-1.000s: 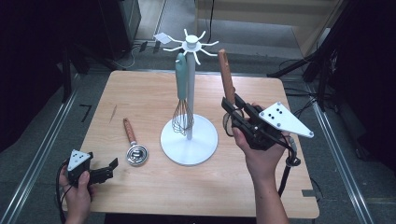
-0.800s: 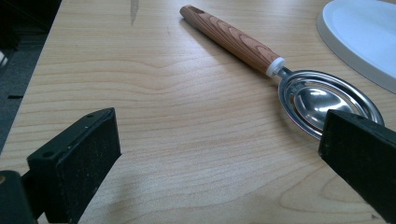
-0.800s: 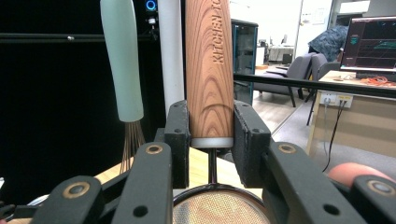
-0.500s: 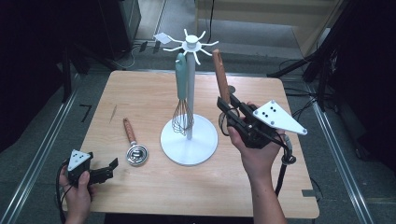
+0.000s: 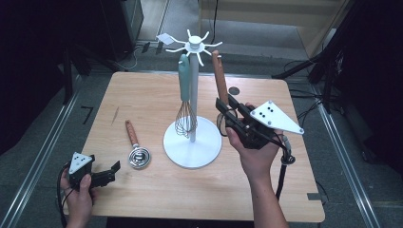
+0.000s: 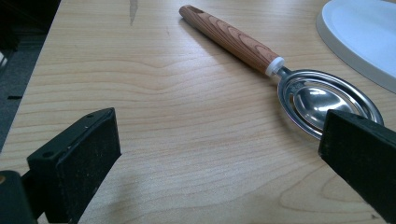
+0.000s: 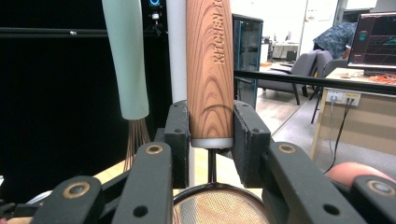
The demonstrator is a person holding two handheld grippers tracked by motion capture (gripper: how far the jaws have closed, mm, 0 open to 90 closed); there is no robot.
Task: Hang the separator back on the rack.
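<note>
A white hook stand (image 5: 192,142) rises from the middle of the wooden table (image 5: 142,95). A teal-handled whisk (image 5: 184,78) hangs from one of its top hooks. My right gripper (image 5: 223,108) is shut on a wood-handled mesh strainer (image 5: 219,78) and holds it upright just right of the pole, handle end up beside the hooks. In the right gripper view the pads clamp the strainer handle (image 7: 210,60) near its base, with the whisk (image 7: 123,56) to its left. A wood-handled metal spoon (image 5: 135,147) lies left of the stand. My left gripper (image 5: 107,173) rests open at the table's front left, the spoon (image 6: 313,100) ahead of it.
The stand's wide round base (image 6: 364,32) takes up the table's middle. A small dark disc (image 5: 233,90) lies on the far right of the tabletop. Metal rails run along the floor on both sides. Desks and chairs stand far off behind the stand.
My right gripper has carried the strainer a little to the left, bringing its handle closer to the stand's top hooks. The left gripper has stayed put.
</note>
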